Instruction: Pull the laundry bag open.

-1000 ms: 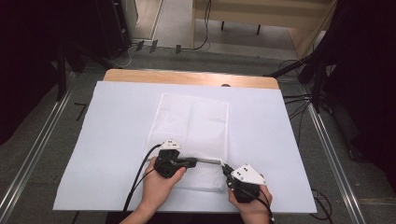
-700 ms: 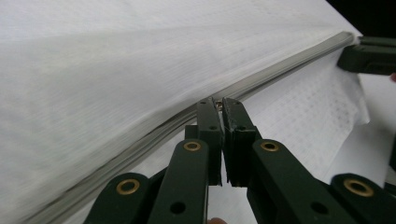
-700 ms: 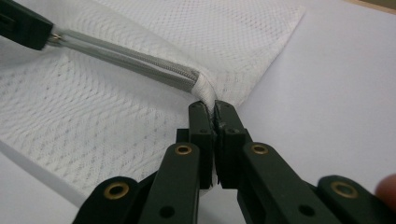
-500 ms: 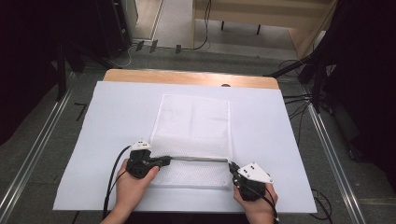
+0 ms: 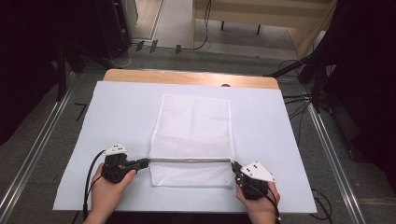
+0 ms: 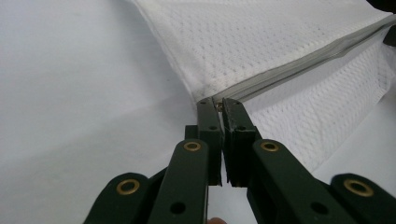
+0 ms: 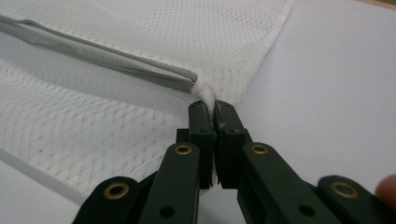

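White mesh bag (image 5: 194,140) lies flat at the middle of the table (image 5: 116,116). We have the left gripper (image 5: 145,162) pinched shut on the zipper's (image 5: 189,160) left end and the right gripper (image 5: 235,166) clamped on its right end. Pulling unevenly could slip the fabric from our fingers (image 6: 208,126).

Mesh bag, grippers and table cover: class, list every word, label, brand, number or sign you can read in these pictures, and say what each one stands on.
None can be read: the mesh bag, its grey zipper, the white table cover, the left gripper and the right gripper carry no legible text.
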Demonstrator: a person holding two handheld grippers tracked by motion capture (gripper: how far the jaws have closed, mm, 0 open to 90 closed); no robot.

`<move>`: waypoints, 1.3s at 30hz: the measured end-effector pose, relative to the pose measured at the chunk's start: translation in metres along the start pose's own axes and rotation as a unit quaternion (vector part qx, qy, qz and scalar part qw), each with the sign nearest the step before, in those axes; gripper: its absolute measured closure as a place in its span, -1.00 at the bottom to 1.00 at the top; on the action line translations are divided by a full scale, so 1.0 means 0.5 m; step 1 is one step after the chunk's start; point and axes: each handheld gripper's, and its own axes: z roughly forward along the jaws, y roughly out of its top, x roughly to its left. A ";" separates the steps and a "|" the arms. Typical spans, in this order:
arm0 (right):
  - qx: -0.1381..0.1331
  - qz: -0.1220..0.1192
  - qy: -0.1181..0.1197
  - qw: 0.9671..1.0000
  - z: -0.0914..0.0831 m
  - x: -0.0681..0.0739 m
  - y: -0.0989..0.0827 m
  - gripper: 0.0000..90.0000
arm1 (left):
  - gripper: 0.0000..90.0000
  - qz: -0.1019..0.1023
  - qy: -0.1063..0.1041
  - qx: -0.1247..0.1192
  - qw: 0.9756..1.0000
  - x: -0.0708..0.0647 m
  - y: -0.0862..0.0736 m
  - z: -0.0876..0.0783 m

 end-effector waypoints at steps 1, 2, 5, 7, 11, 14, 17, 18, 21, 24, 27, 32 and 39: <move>0.002 0.000 0.000 1.000 0.001 0.001 0.000 0.97 | 0.95 -0.002 0.001 -0.002 1.000 0.002 -0.001 -0.002; 0.001 0.000 -0.002 1.000 0.001 0.002 0.000 0.97 | 0.95 -0.002 0.000 -0.003 1.000 0.006 -0.002 -0.005; -0.001 -0.002 0.005 1.000 0.001 0.006 0.000 0.97 | 0.95 -0.006 -0.004 -0.018 1.000 0.011 -0.008 -0.009; -0.005 0.002 0.010 1.000 0.000 0.008 0.001 0.97 | 0.94 -0.012 -0.009 -0.041 0.999 0.014 -0.014 -0.016; -0.017 0.004 0.028 0.999 -0.003 0.007 0.002 0.96 | 0.02 -0.025 0.023 -0.117 0.993 0.024 -0.024 -0.051; -0.018 0.005 0.036 0.999 -0.001 0.005 -0.001 0.89 | -0.44 -0.003 0.048 -0.142 0.989 0.025 -0.031 -0.077; -0.026 0.017 0.051 0.998 0.002 -0.003 -0.001 0.31 | -0.74 0.009 0.038 -0.148 0.988 0.032 -0.042 -0.096; -0.026 0.017 0.051 0.998 0.002 -0.003 -0.001 0.31 | -0.74 0.014 0.032 -0.149 0.988 0.036 -0.047 -0.100; -0.033 0.027 0.047 0.998 -0.002 -0.009 0.007 -0.25 | -0.97 0.014 0.026 -0.145 0.989 0.043 -0.051 -0.108; -0.041 0.041 0.036 0.998 -0.011 -0.023 0.017 -0.69 | -1.00 0.031 0.036 -0.147 0.988 0.047 -0.050 -0.114; -0.042 0.040 0.030 0.998 -0.016 -0.036 0.017 -0.82 | -1.00 0.054 0.053 -0.140 0.987 0.052 -0.048 -0.114; -0.040 0.062 0.036 0.997 -0.026 -0.087 0.007 -0.98 | -1.00 0.069 0.050 -0.133 0.987 0.066 -0.049 -0.119; -0.050 0.097 0.004 0.994 -0.051 -0.158 -0.011 -0.98 | -1.00 0.075 0.045 -0.143 0.986 0.091 -0.054 -0.138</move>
